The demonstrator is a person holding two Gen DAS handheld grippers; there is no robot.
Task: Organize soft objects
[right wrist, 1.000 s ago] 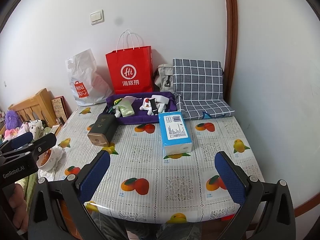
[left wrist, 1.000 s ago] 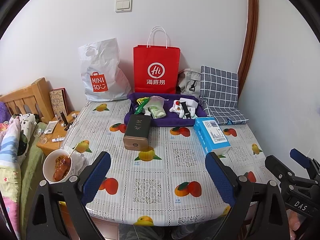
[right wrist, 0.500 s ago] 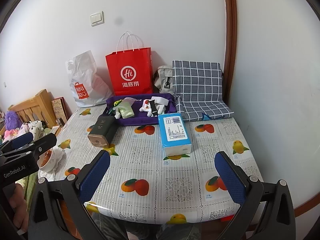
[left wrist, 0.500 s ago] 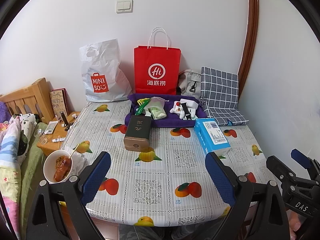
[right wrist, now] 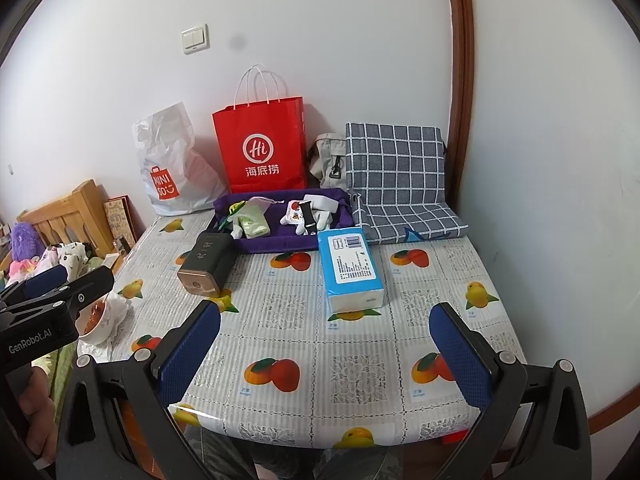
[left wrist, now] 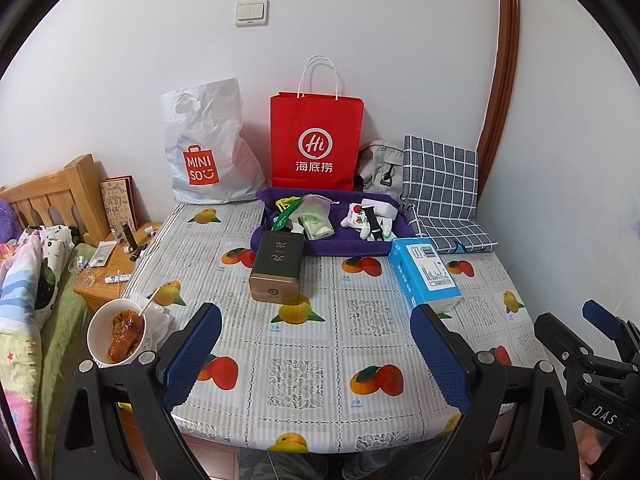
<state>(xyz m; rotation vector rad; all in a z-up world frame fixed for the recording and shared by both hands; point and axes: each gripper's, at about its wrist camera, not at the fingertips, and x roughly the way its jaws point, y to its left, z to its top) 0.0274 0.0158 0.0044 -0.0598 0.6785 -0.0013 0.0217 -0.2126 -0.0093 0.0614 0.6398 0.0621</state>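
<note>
- Hovering at the near edge of the table [left wrist: 320, 360], the left claw [left wrist: 316, 356] has its blue pads spread wide with nothing between them
- same story for the right claw [right wrist: 324, 356], fully released and empty, over the fruit-print tablecloth near the front edge
- each claw shows up in the other's camera: the right one pokes in at the far right of the left view, the left one at the far left of the right view, with a hand [right wrist: 36, 412] gripping its handle
- soft stuff mostly sits in the purple tray [left wrist: 280, 196] at the back middle of the table: a pale green pouch [left wrist: 316, 224], a mesh drawstring bag [left wrist: 316, 204], a small white plush [left wrist: 356, 216] and a dark strap [left wrist: 374, 222] lying over it
- blue tissue pack [left wrist: 424, 276] lies flat on the table just in front of the tray's right corner
- dark tin box [left wrist: 278, 264] lies on its side in front of the tray's left corner, touching it or nearly so
- checked grey cushion [left wrist: 440, 184] is propped against the wall at the back right, just beside the tray
- red paper bag [left wrist: 316, 140] and white plastic bag [left wrist: 208, 148] stand against the wall behind the tray
- bowl of food [left wrist: 116, 332] with a stick in it sits at the table's left front corner
</note>
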